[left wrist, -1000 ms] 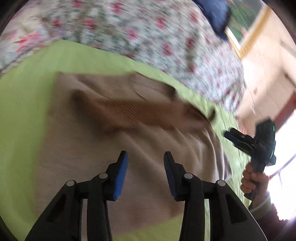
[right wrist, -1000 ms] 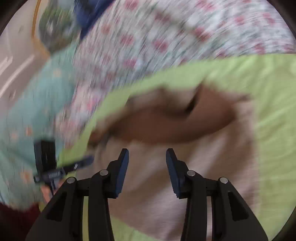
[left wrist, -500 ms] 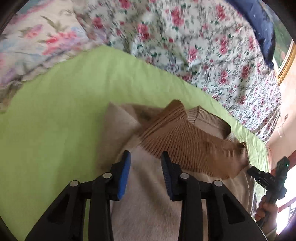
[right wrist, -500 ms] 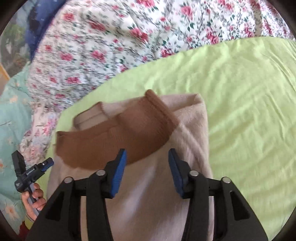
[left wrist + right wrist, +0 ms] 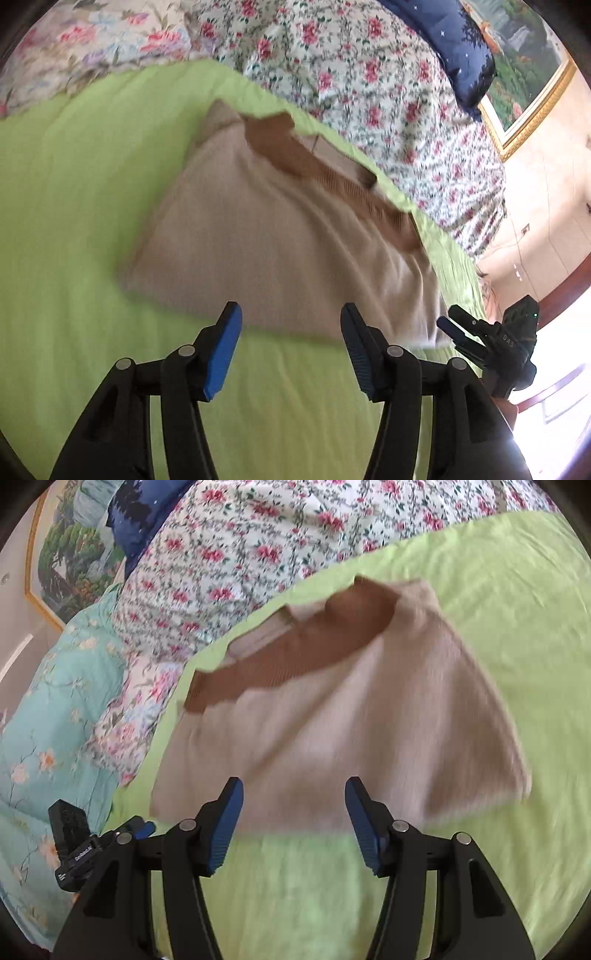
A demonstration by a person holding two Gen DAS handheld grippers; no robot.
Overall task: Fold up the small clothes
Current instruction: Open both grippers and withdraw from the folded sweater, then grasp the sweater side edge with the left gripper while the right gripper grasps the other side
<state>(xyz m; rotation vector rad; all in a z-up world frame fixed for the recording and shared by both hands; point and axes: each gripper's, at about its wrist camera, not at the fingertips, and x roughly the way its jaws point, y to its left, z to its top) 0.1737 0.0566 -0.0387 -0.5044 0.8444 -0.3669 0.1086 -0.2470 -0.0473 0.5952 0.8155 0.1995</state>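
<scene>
1. The beige sweater [image 5: 280, 236] lies folded flat on the lime-green sheet [image 5: 74, 206], near that sheet's far edge, where the flowered bedding begins.
2. A darker brown ribbed band [image 5: 295, 653] runs along the sweater's far side; a paler ribbed strip shows just beyond it in the right wrist view. Motion blur softens the knit, so finer detail cannot be made out.
3. The sweater's near hem lies just ahead of both pairs of fingertips, and neither pair touches it.
4. The left gripper [image 5: 291, 350] is released, its blue-padded fingers spread wide with only green sheet between them.
5. The right gripper [image 5: 291, 827] is likewise spread wide and grips nothing, poised over the sheet just short of the hem.
6. In the left wrist view the right gripper [image 5: 458, 332] shows at the sweater's near right corner; in the right wrist view the left gripper [image 5: 144, 829] shows at its near left corner.
7. The green sheet covers the near part of the bed; a white quilt with pink roses [image 5: 236, 554] lies beyond its far edge.
8. A turquoise flowered quilt [image 5: 44, 716] lies at the bed's left side, and a navy star-print pillow [image 5: 458, 48] rests at the far end.
9. A gold-framed landscape painting [image 5: 524, 66] hangs on the cream wall behind the pillow.
</scene>
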